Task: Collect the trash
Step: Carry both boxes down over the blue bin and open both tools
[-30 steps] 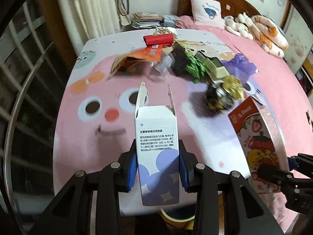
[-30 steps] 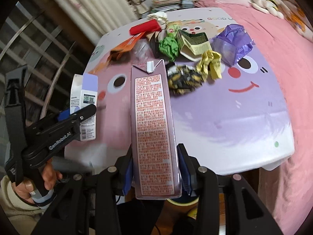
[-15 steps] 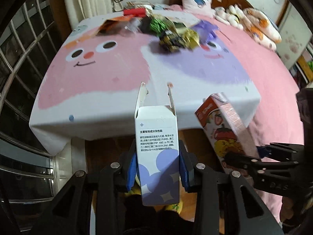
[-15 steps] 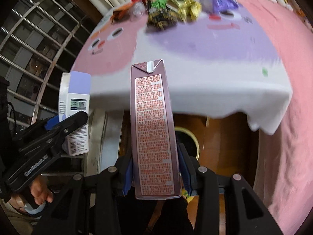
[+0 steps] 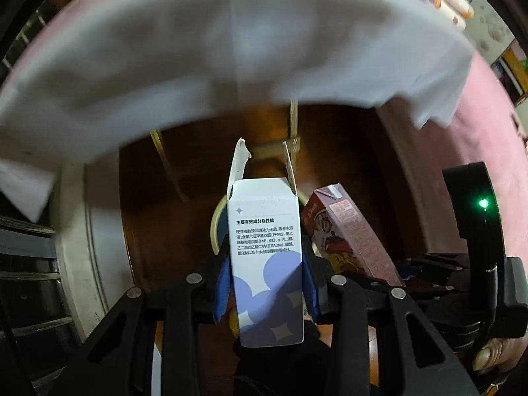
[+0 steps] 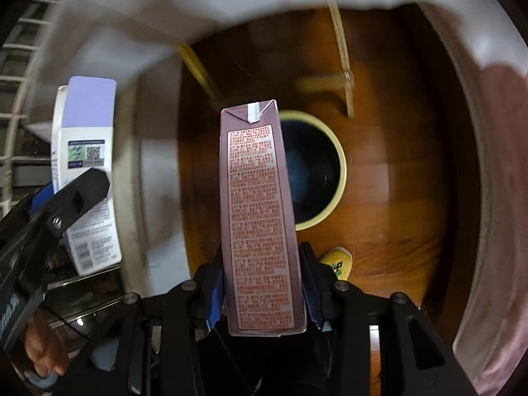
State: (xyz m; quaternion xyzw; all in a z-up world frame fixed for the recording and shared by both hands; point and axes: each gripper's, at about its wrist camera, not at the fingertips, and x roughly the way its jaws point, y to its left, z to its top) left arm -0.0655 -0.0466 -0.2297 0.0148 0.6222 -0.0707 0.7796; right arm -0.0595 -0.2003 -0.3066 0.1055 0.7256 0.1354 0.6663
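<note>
My left gripper [image 5: 266, 290] is shut on a white and purple cardboard box [image 5: 265, 250] with open top flaps. The box also shows at the left of the right wrist view [image 6: 85, 178]. My right gripper [image 6: 262, 288] is shut on a tall mauve drink carton [image 6: 259, 217], which also shows in the left wrist view [image 5: 349, 234]. Both are held low, below the table edge, above a round cream-rimmed bin [image 6: 316, 170] with a dark inside that stands on the wooden floor. In the left wrist view the bin [image 5: 215, 221] is mostly hidden behind the box.
The white and pink tablecloth [image 5: 231, 46] hangs over the table edge above. Wooden table legs [image 6: 341, 52] stand behind the bin. A pink bedspread [image 5: 488, 138] is at the right. A window grille [image 6: 19, 99] is at the left. A yellow-socked foot [image 6: 336, 260] is by the bin.
Both grippers dropped from above the table to below its edge, still holding the box and the carton. The trash pile has left view and the bin on the floor has come into view.
</note>
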